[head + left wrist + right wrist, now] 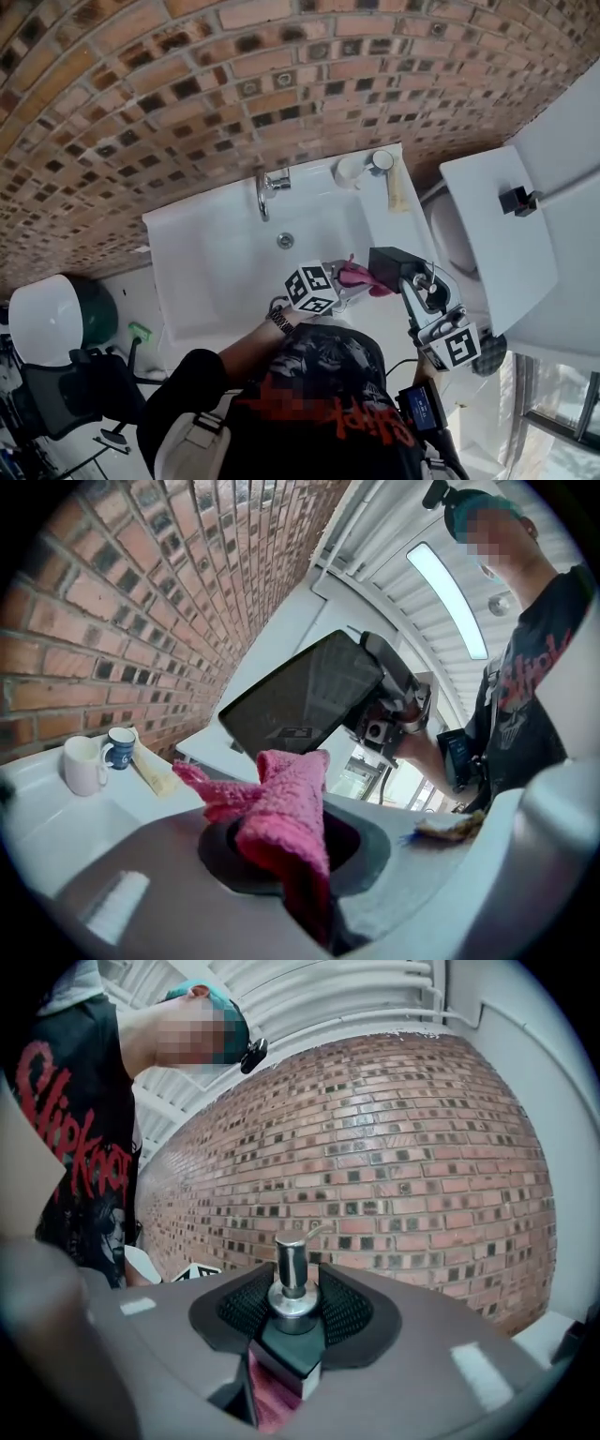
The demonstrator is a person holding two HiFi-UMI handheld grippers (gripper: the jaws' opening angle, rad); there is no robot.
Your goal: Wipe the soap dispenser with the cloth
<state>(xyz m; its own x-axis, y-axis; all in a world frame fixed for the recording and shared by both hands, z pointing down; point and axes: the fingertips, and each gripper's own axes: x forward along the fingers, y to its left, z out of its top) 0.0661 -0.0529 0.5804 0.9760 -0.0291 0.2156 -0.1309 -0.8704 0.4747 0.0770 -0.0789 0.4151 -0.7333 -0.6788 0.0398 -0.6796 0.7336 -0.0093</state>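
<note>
Over the white sink, my right gripper (407,274) is shut on a black square soap dispenser (394,264). In the right gripper view the dispenser (289,1342) sits between the jaws, its chrome pump (292,1274) pointing away toward the brick wall. My left gripper (360,277) is shut on a pink fluffy cloth (355,276), which meets the dispenser's left side. The left gripper view shows the cloth (286,808) bunched between the jaws, with the dispenser's flat black face (302,700) just beyond it. A strip of cloth (270,1402) shows against the dispenser's lower side.
The sink basin (211,248) has a chrome faucet (270,187) at the back. A white mug (351,171) and a blue mug (381,161) stand on its back right corner. A white toilet (492,234) lies to the right. Brick wall behind.
</note>
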